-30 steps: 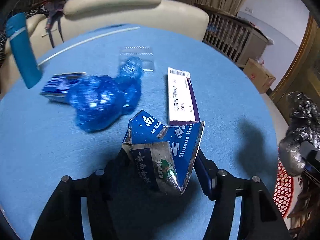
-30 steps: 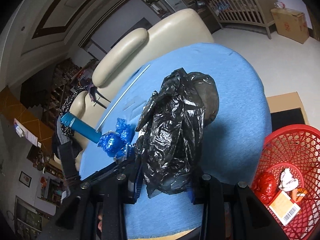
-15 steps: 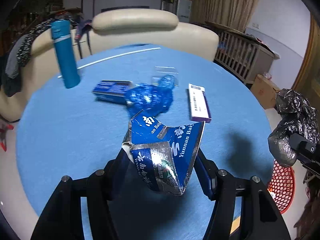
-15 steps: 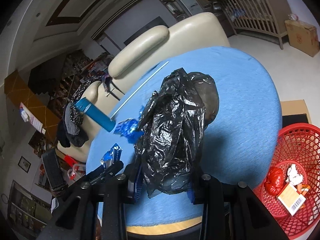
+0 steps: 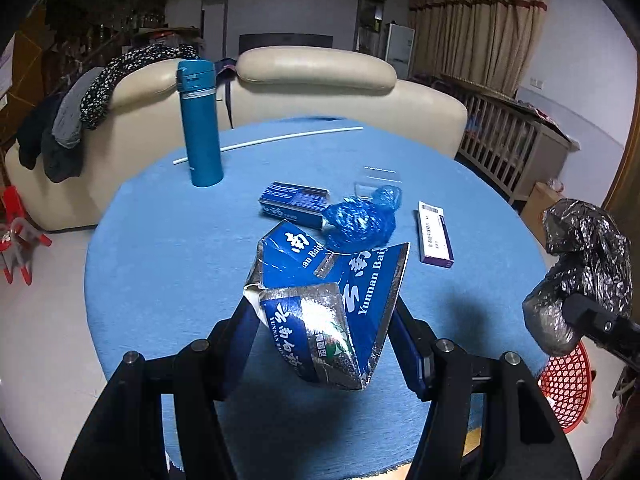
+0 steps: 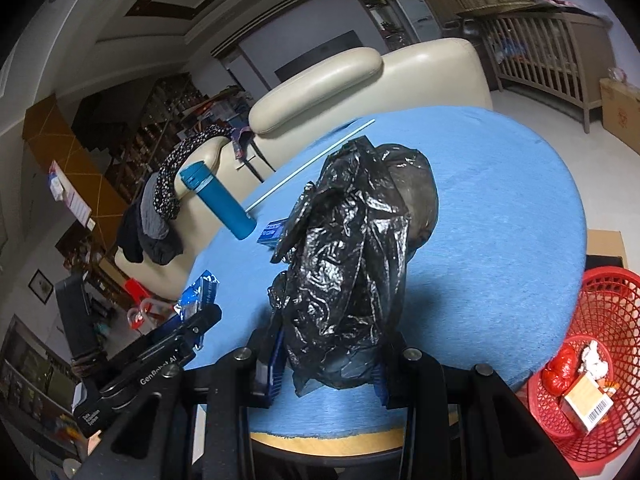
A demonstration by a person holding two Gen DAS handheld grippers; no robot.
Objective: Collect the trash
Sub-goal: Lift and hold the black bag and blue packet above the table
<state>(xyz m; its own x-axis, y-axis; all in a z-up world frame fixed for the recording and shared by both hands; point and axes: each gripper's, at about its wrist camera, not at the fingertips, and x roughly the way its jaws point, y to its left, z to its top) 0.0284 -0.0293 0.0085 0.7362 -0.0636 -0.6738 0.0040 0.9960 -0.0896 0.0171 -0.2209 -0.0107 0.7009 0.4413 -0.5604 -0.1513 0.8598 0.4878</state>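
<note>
Right wrist view: right gripper point(image 6: 328, 364) clamped on black bag point(image 6: 352, 264); red basket point(image 6: 600, 364) lower right.
Left gripper point(image 5: 324, 332): clamped on torn blue carton point(image 5: 324, 304).
Advice: release only once directly above basket.

Ahead of the left tongs, beyond the round blue table point(image 5: 168, 264), a teal flask point(image 5: 199, 124) upright near the far edge. Just behind it, a thin white rod point(image 5: 268, 142) lying flat. Past the table, a cream sofa point(image 5: 320, 92) with dark clothes point(image 5: 72, 120) draped over its arm. Farther right, a wooden crib point(image 5: 508, 148), a cardboard box point(image 6: 620, 108) on the floor beside it, and tan curtains point(image 5: 472, 40).
</note>
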